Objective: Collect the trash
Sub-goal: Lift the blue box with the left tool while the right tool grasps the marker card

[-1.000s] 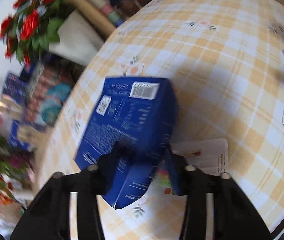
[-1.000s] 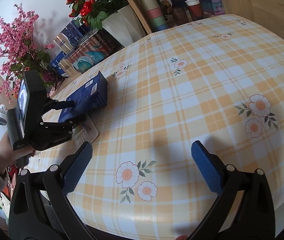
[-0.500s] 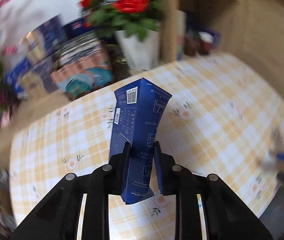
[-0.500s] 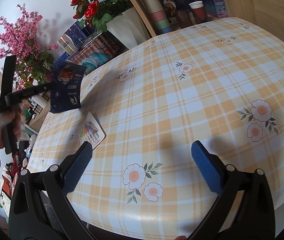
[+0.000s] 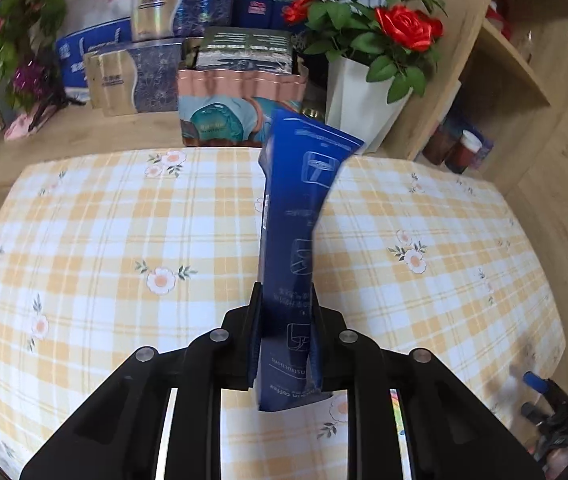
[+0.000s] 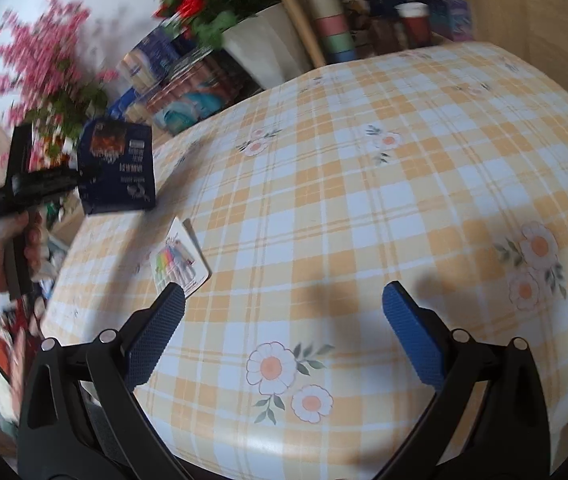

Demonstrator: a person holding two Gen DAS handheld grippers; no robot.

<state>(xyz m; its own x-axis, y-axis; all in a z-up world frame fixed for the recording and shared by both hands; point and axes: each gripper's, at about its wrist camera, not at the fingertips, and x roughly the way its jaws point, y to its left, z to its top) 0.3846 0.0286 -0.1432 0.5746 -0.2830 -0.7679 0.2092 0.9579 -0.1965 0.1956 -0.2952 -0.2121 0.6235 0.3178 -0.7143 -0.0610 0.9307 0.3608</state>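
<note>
One blue coffee box [image 5: 290,248] lifted in my left gripper [image 5: 284,336], one printed card [image 6: 180,262] left on the table.

The table [image 6: 404,184], under one yellow checked cloth with daisies, has wide bare room across its middle and right; its far edge is crowded by one white vase of red roses [image 5: 358,96], boxes and a stack of paper cups [image 6: 330,26]. My left gripper's jaws are closing on the lower end of the single blue box, squeezing it thin, and it hangs clear above the cloth near the table's left edge. A second ago that box lay flat on the table beside the card. My right gripper [image 6: 284,332] is spread wide with nothing between its pads, hovering over the near edge, its left pad [image 6: 156,332] just beside the one card.
</note>
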